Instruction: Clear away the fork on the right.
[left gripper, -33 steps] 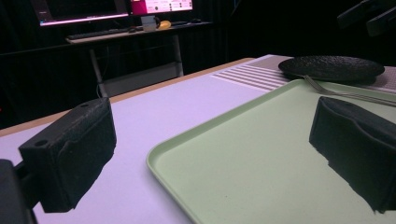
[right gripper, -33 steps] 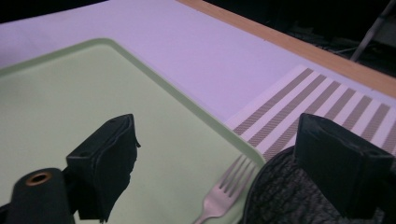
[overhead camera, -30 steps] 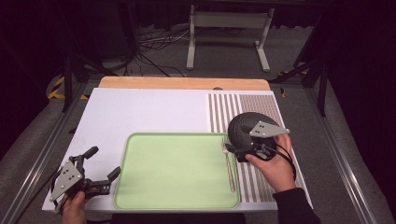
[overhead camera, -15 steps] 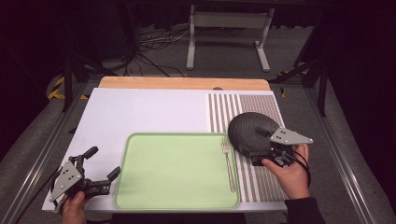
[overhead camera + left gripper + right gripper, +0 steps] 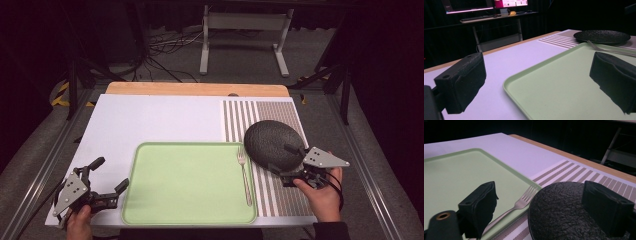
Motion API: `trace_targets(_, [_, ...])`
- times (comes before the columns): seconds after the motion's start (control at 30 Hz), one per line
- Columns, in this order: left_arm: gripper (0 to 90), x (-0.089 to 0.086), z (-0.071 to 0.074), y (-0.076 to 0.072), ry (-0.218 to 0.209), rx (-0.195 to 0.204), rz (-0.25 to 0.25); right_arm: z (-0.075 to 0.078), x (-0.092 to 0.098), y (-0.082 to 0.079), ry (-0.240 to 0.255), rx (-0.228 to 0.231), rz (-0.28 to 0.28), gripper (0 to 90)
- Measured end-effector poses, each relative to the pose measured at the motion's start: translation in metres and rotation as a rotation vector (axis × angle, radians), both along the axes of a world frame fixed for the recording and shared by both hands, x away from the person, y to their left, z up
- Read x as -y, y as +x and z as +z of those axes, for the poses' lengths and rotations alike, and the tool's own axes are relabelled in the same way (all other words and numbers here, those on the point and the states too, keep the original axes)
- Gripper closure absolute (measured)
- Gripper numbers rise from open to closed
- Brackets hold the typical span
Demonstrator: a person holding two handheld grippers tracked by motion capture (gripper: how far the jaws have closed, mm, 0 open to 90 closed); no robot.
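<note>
1. The table (image 5: 150,120) was the largest thing there, its white top running from the wooden strip at the far edge down to the person's side.
2. A pale green tray (image 5: 185,185) lay flat on the near middle of the table, its right rim overlapping the edge of the striped mat (image 5: 280,112).
3. That striped mat covered the right part of the table top, with bands of brown and white running away from the person.
4. A dark, rough-surfaced plate (image 5: 270,142) sat on the striped mat, just beside the tray's far right corner; in the right gripper view the plate (image 5: 564,212) lay directly under and between the jaws.
5. The right gripper (image 5: 281,161), held in the person's right hand (image 5: 322,197), stood with its jaws wide apart over the plate's near right edge; whether the pads touched the plate could not be told.
6. The left gripper (image 5: 111,176), held in the left hand (image 5: 80,222), rested at the near left corner of the table with its jaws spread and nothing between them, pointing towards the tray's left rim.
7. A metal fork (image 5: 244,175) lay lengthwise inside the tray along its right rim, tines pointing away from the person and close to the plate.
</note>
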State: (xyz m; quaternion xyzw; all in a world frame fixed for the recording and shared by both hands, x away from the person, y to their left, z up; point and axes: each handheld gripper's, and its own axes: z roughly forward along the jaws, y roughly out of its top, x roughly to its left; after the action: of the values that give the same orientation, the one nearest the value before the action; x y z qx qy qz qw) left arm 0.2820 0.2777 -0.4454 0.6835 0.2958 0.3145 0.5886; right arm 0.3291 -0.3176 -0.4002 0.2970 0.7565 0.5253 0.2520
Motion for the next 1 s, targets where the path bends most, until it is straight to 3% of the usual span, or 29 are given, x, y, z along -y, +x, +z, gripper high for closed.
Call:
trace_targets(0.23, [1.2,0.0,0.0,0.0,-0.001,0.001,-0.001,-0.011,0.014,-0.005,0.058,0.006,-0.023,12.0])
trace_targets(0.7, [1.2,0.0,0.0,0.0,0.001,0.001,0.0,-0.031,0.028,-0.009,0.136,-0.021,-0.014,12.0])
trace_targets(1.0, [1.2,0.0,0.0,0.0,-0.004,0.004,-0.005,-0.042,0.032,-0.015,0.117,-0.052,0.001,10.8])
